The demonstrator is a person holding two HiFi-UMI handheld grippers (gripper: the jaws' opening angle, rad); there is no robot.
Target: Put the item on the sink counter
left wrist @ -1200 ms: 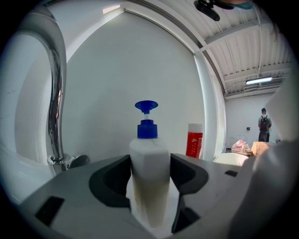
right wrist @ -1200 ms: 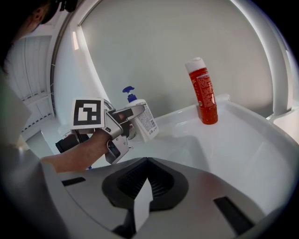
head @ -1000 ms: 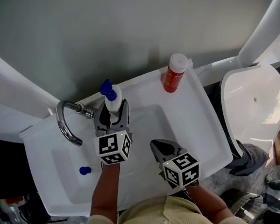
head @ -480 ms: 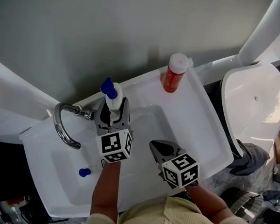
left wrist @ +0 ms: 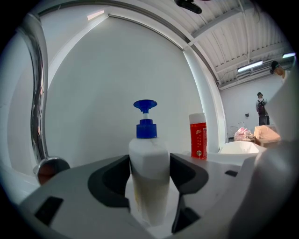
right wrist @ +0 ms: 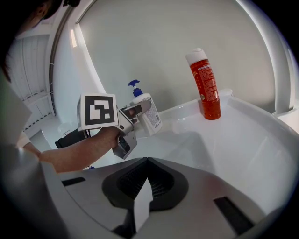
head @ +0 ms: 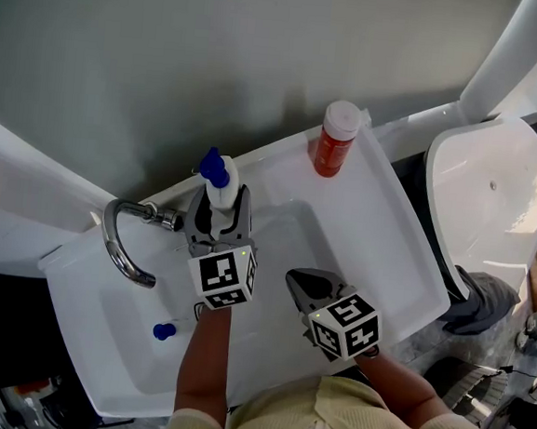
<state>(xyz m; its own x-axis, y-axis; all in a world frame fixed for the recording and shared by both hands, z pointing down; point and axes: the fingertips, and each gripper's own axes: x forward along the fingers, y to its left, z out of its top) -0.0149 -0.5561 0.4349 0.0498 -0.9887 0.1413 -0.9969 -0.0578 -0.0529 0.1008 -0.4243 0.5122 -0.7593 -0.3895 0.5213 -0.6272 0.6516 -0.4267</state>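
A white pump bottle with a blue pump head sits between the jaws of my left gripper, which is shut on its body. It is held over the sink's back ledge, just right of the faucet, leaning slightly. In the left gripper view both fingers press the sides of the bottle, and its base is hidden. In the right gripper view the bottle is close to the ledge; whether it touches I cannot tell. My right gripper hovers over the basin, shut and holding nothing.
A red bottle stands on the sink counter's back right corner. The chrome faucet curves over the basin at the left. A small blue object lies in the basin. A white toilet stands to the right.
My left gripper has carried the pump bottle slightly right and back toward the rear ledge. The right gripper has hardly moved.
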